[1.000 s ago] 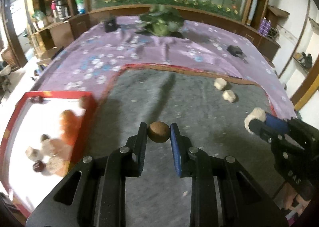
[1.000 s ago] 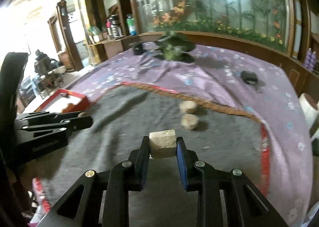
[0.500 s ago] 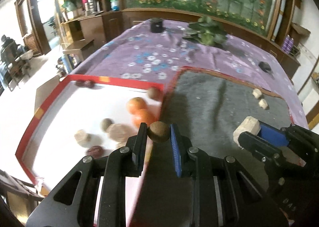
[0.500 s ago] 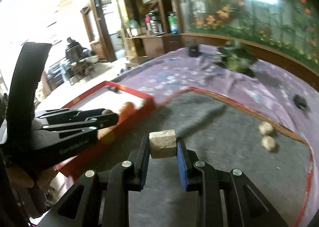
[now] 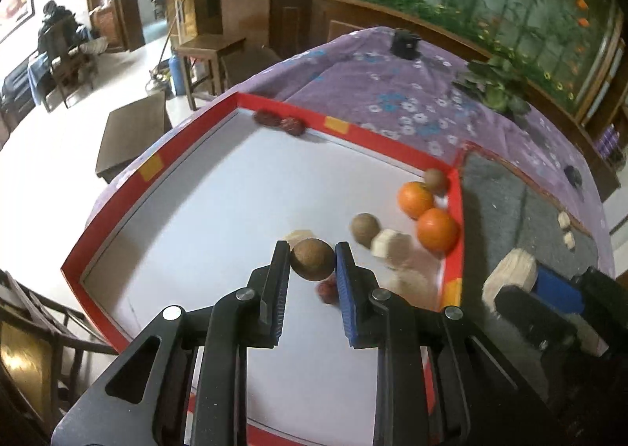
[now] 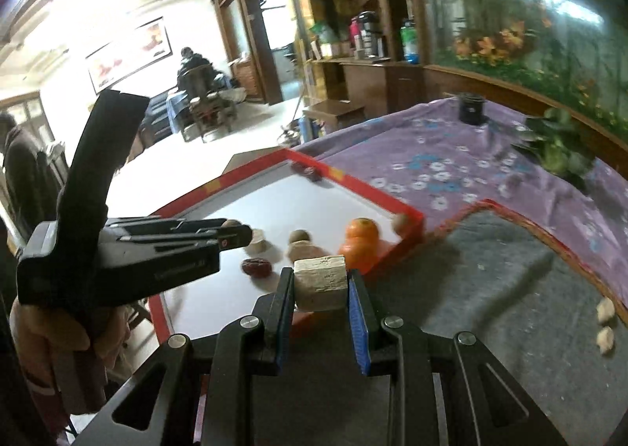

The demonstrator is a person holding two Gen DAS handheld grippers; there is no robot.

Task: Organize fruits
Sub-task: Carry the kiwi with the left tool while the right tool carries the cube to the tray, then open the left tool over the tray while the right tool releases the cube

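Observation:
My left gripper is shut on a round brown fruit and hangs over the white floor of the red-rimmed tray. In the tray lie two oranges, two more brown fruits, pale chunks and dark red dates. My right gripper is shut on a pale cube-shaped chunk, just short of the tray's near right rim. In the right wrist view the left gripper reaches in over the tray from the left.
A grey mat lies right of the tray, with two pale pieces near its far edge. The purple flowered cloth carries a leafy plant and a black cup. Chairs and people sit far off to the left.
Both grippers have swung left from over the grey mat to the tray, each still gripping its piece. The left one now hangs over the tray floor.

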